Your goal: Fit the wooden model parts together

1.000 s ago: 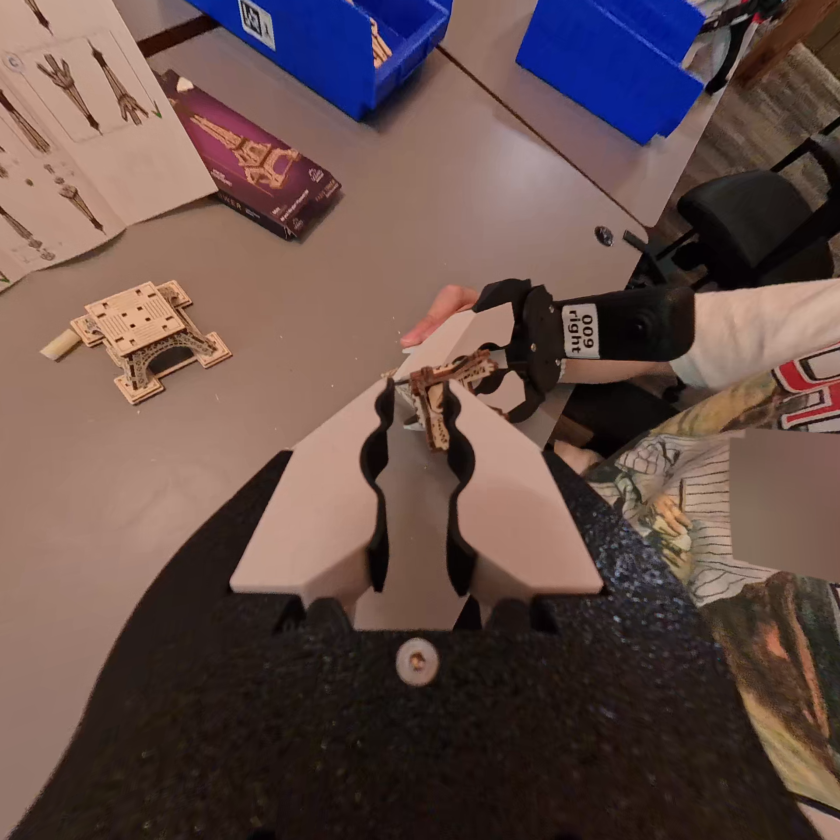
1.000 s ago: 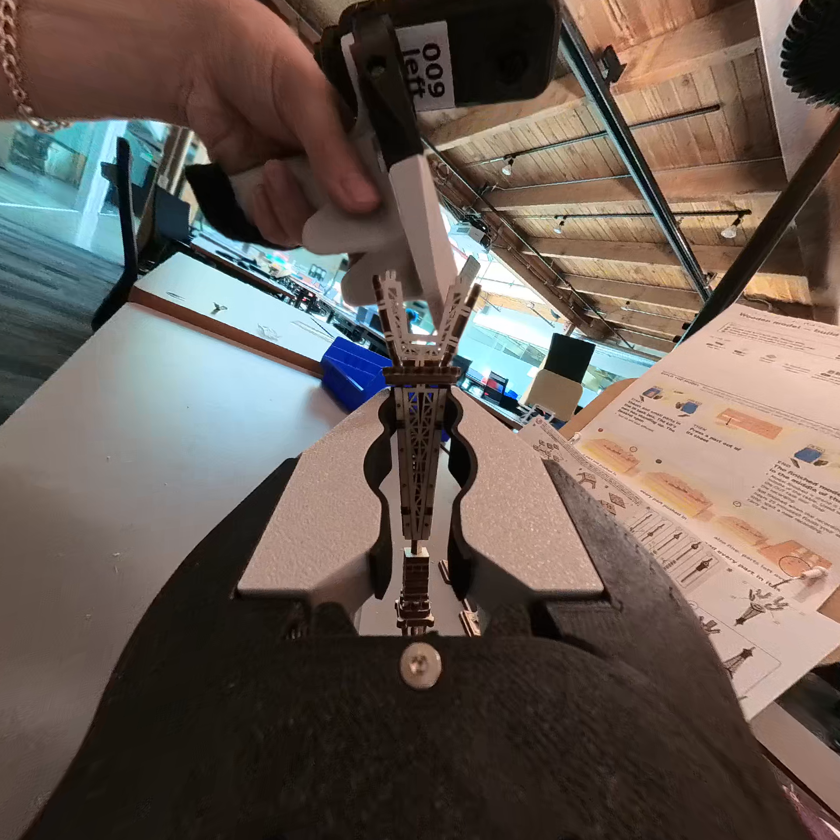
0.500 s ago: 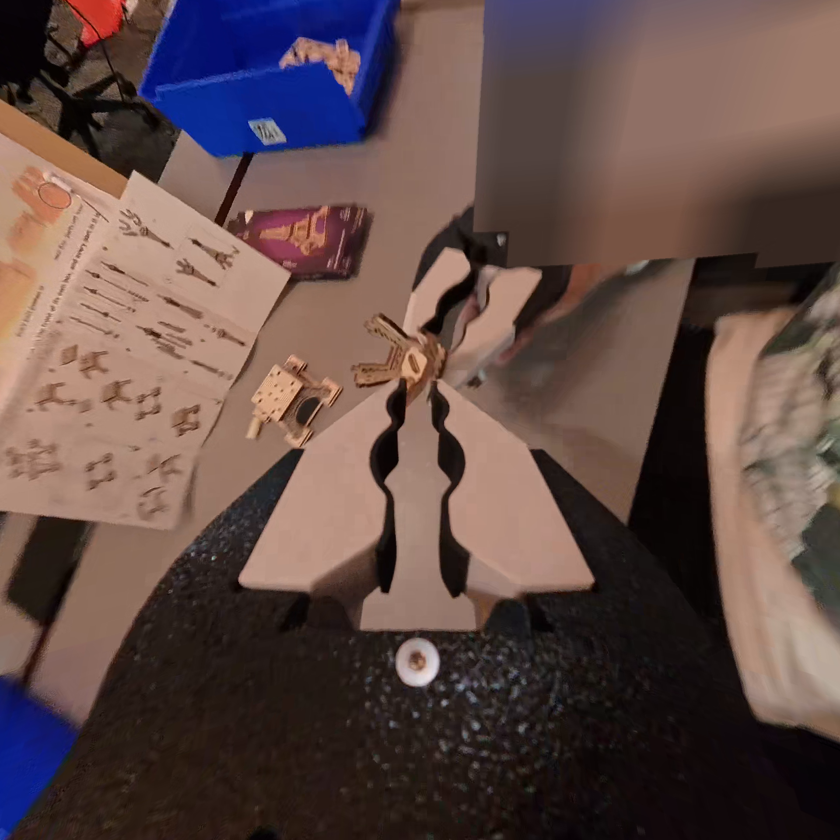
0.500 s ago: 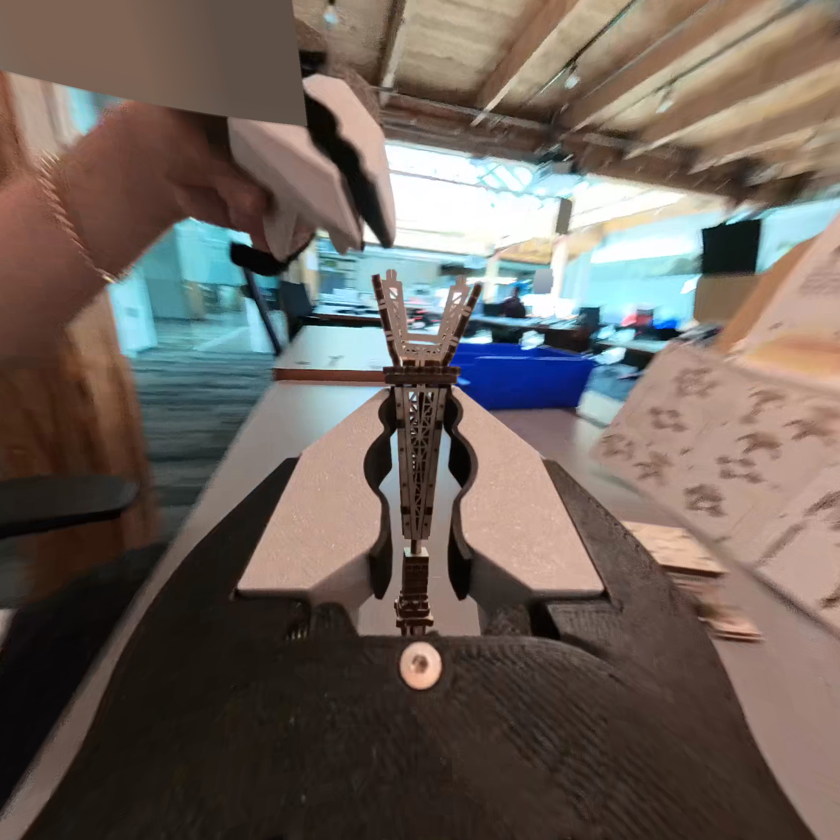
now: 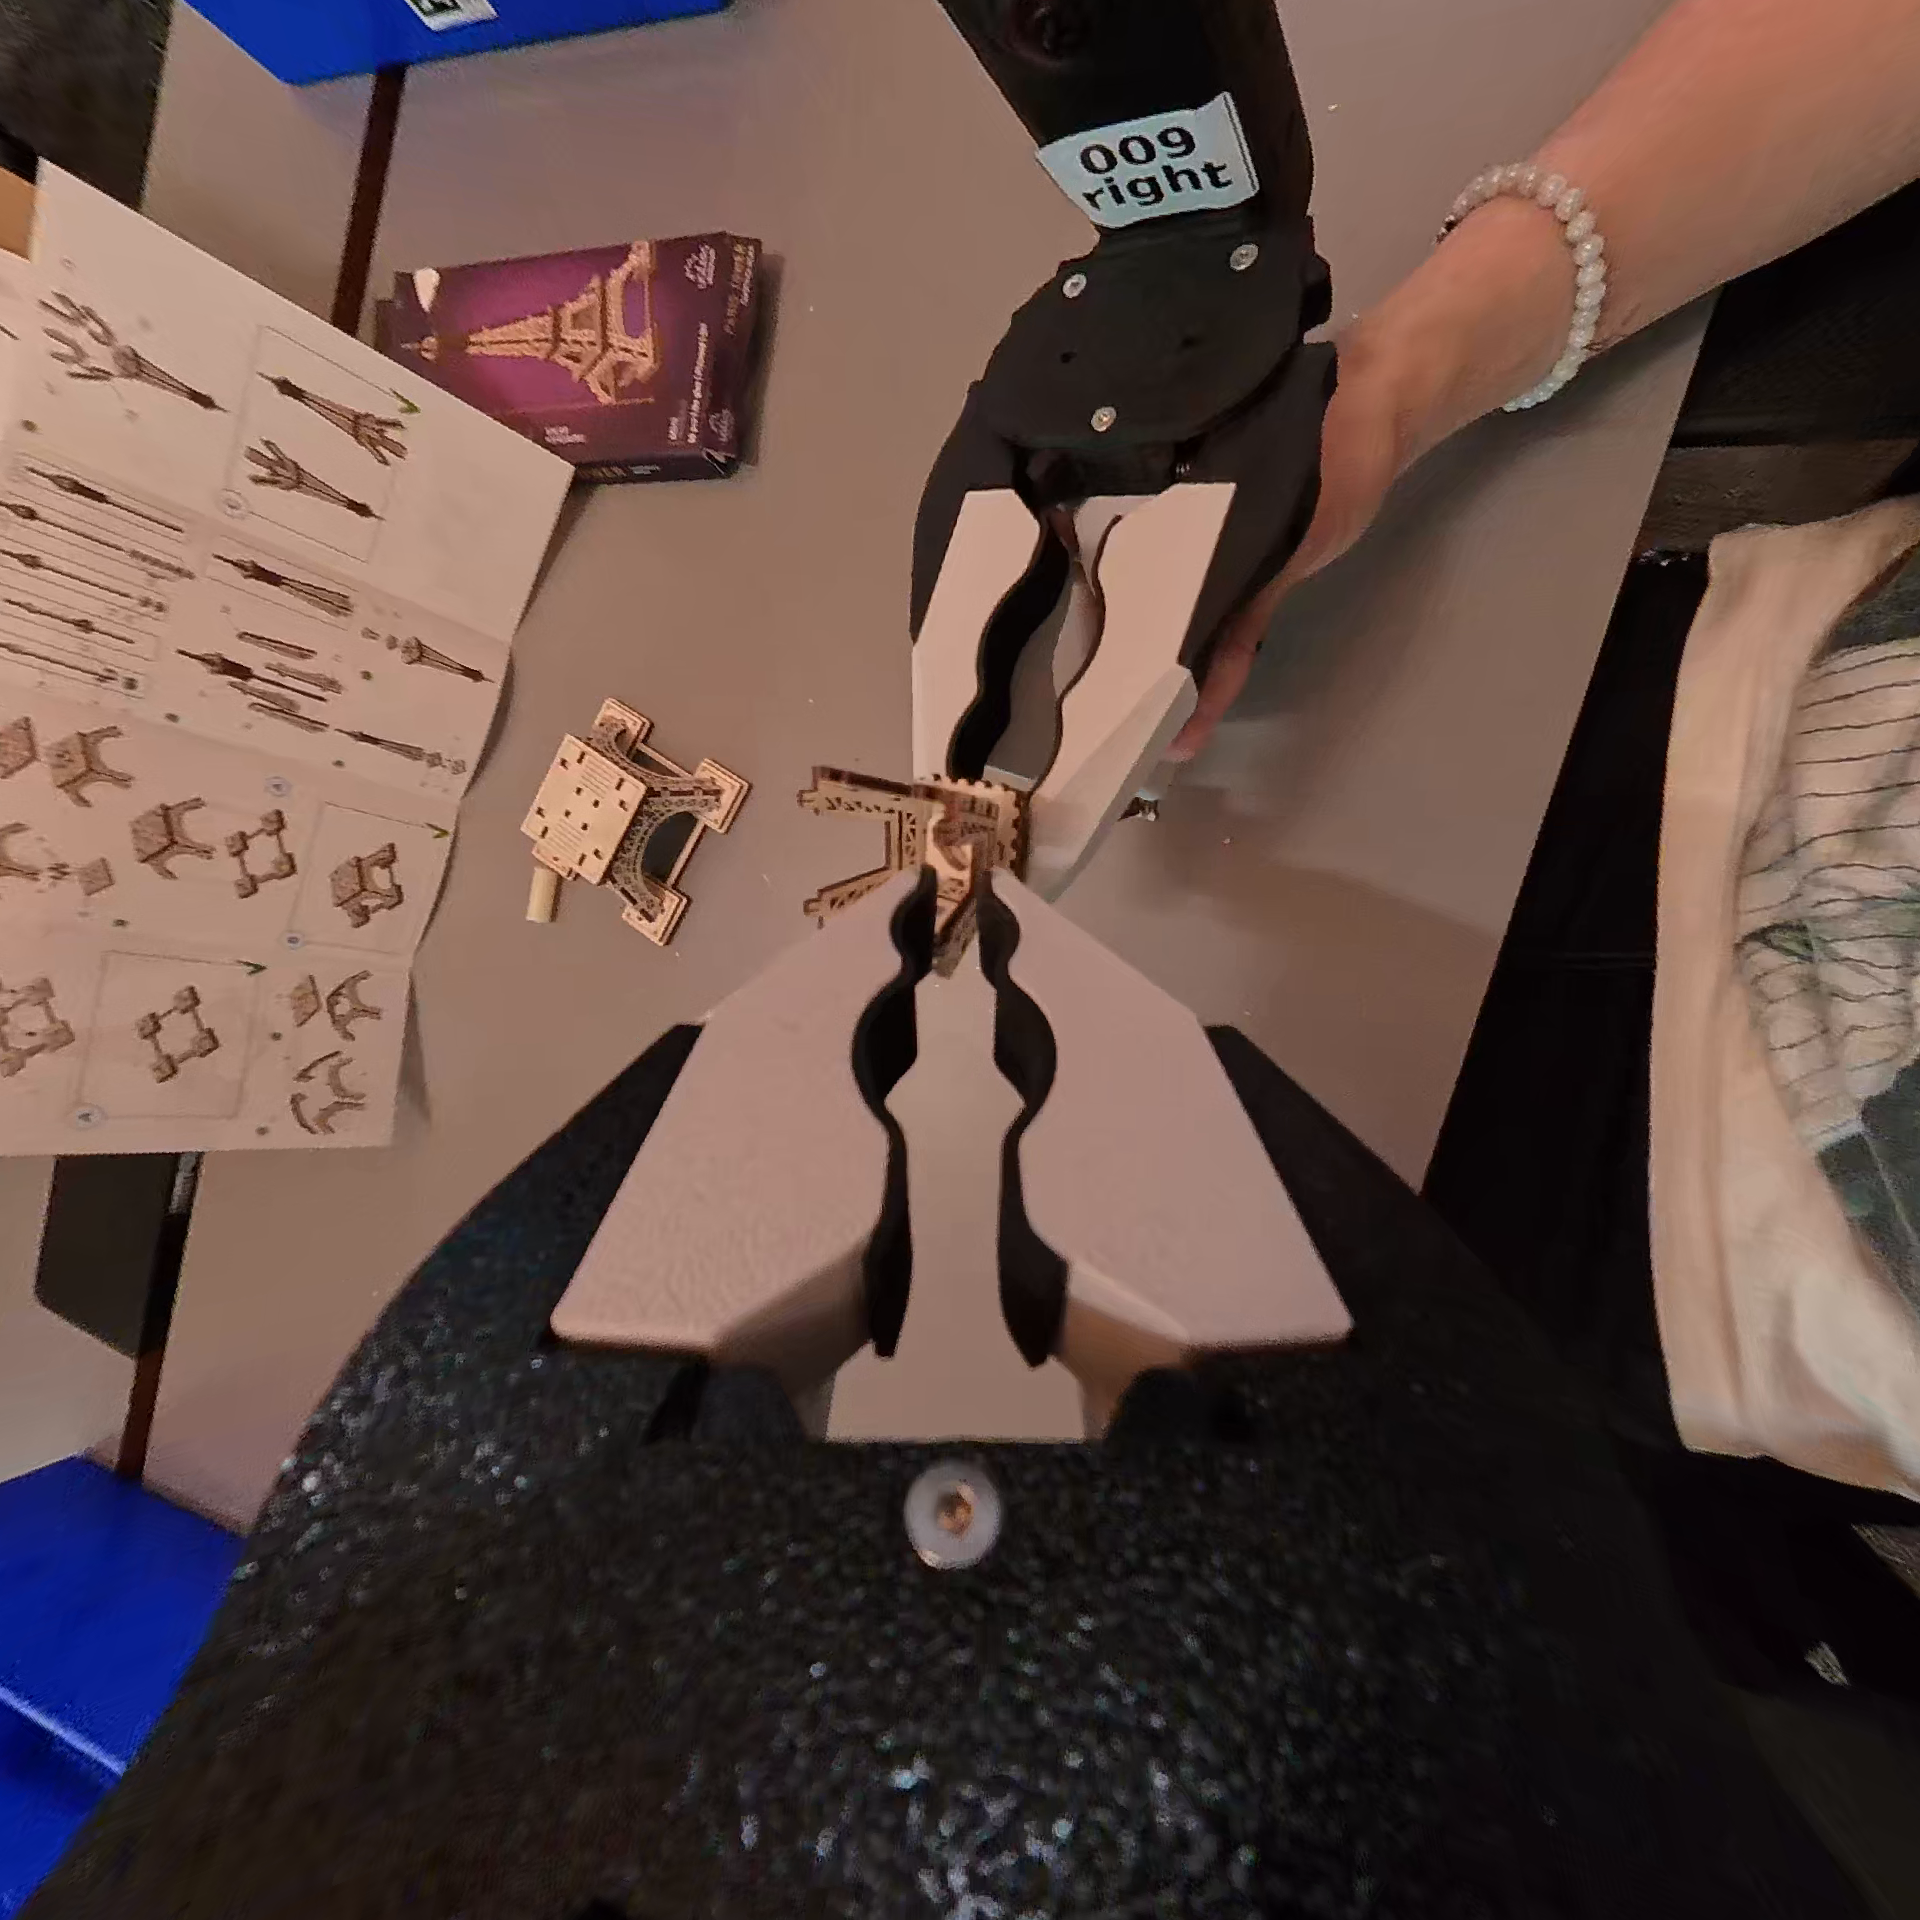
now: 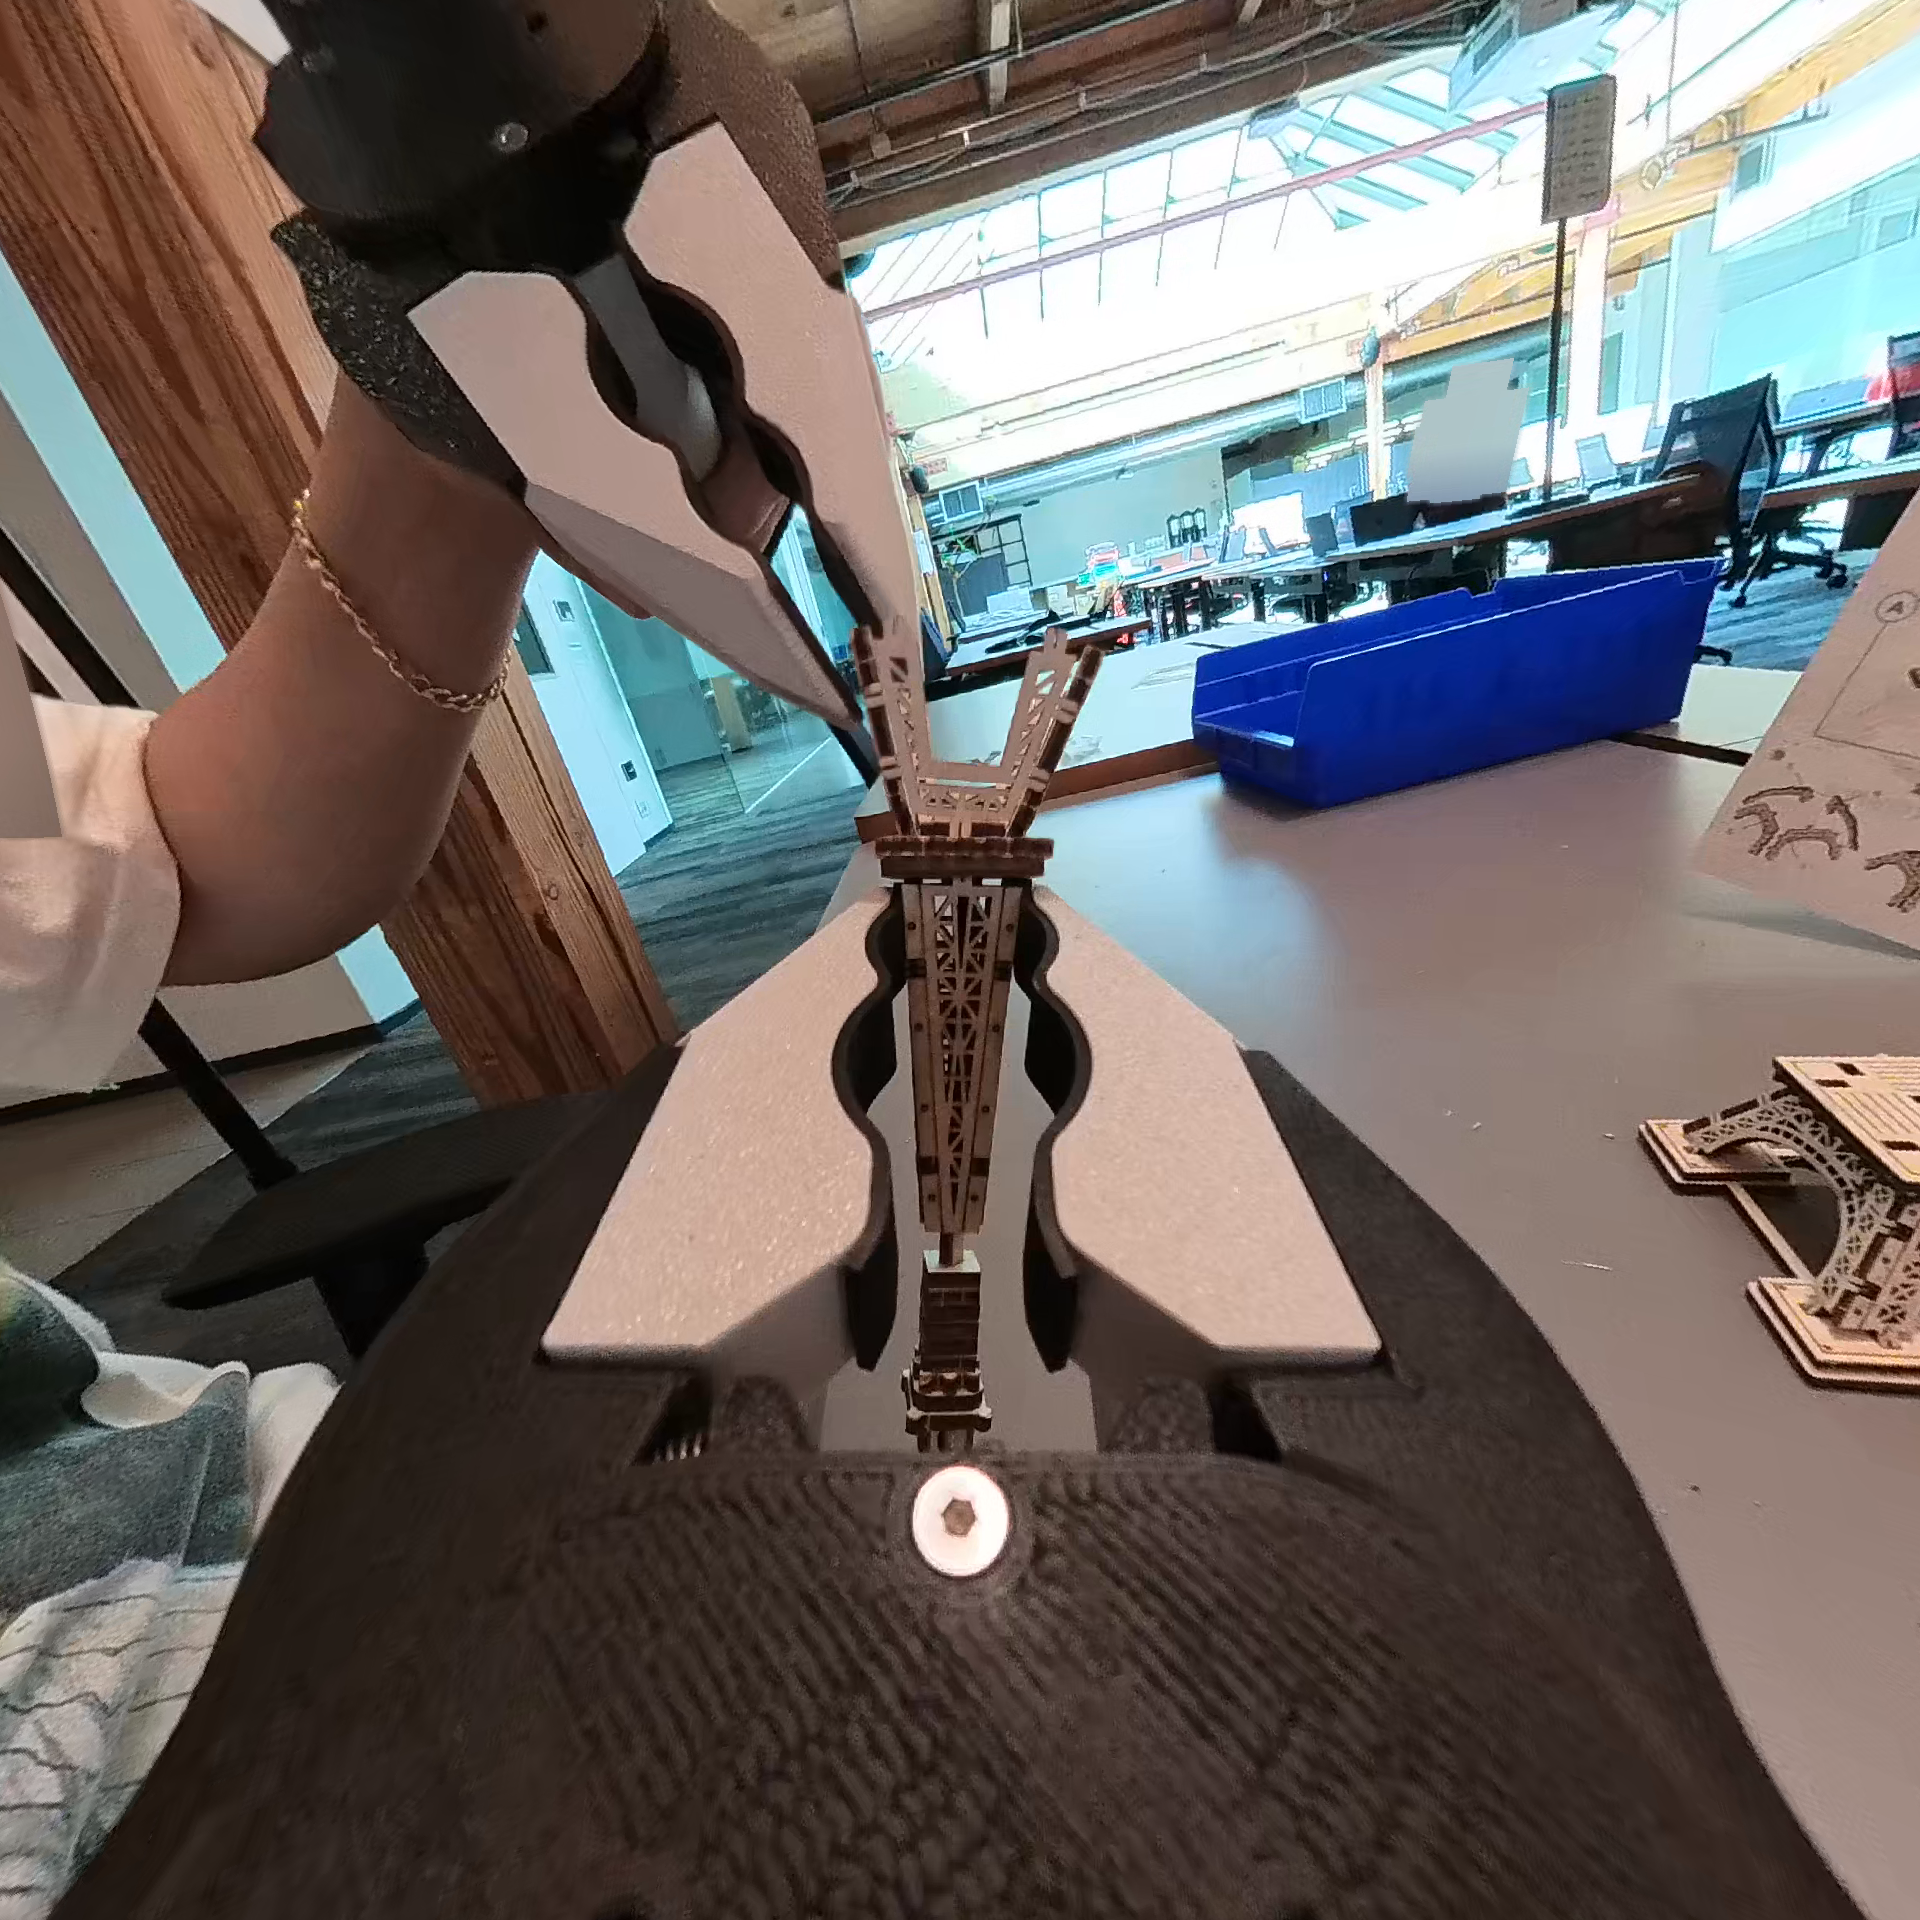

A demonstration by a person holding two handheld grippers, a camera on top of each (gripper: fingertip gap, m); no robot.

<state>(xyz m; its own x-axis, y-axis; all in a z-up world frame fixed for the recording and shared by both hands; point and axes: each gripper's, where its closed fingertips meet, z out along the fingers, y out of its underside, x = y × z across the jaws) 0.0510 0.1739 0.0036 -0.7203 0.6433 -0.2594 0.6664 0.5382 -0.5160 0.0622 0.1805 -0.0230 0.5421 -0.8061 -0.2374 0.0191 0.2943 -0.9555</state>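
Observation:
My right gripper [image 6: 961, 914] is shut on the slim wooden tower top [image 6: 961, 1039], spire towards the camera and its splayed legs sticking out past the fingertips. My left gripper [image 5: 951, 914] comes in from above and its tips pinch one leg of that tower top [image 5: 904, 821]. In the right wrist view the left gripper [image 6: 868, 670] meets the upper left leg. In the left wrist view the right gripper [image 5: 1013, 779] points towards me. The wooden arched base [image 5: 623, 821] stands on the grey table [image 5: 831, 312], left of both grippers; it also shows in the right wrist view [image 6: 1818, 1174].
A paper instruction sheet [image 5: 208, 675] lies at the left and a purple model box [image 5: 592, 353] behind the base. A blue bin [image 6: 1455, 675] stands at the far table edge, another blue bin [image 5: 73, 1610] at lower left. The table edge and the person's clothes [image 5: 1818, 935] are at the right. Only a small space, under 4 cm, lies between the two pairs of fingers. The wooden arched base [image 5: 623, 821] is about 20 cm from my right fingertips.
Both grippers swung round over the table. My left gripper moved from off the part back onto a leg of the tower top and narrowed on it. The right gripper kept its hold.

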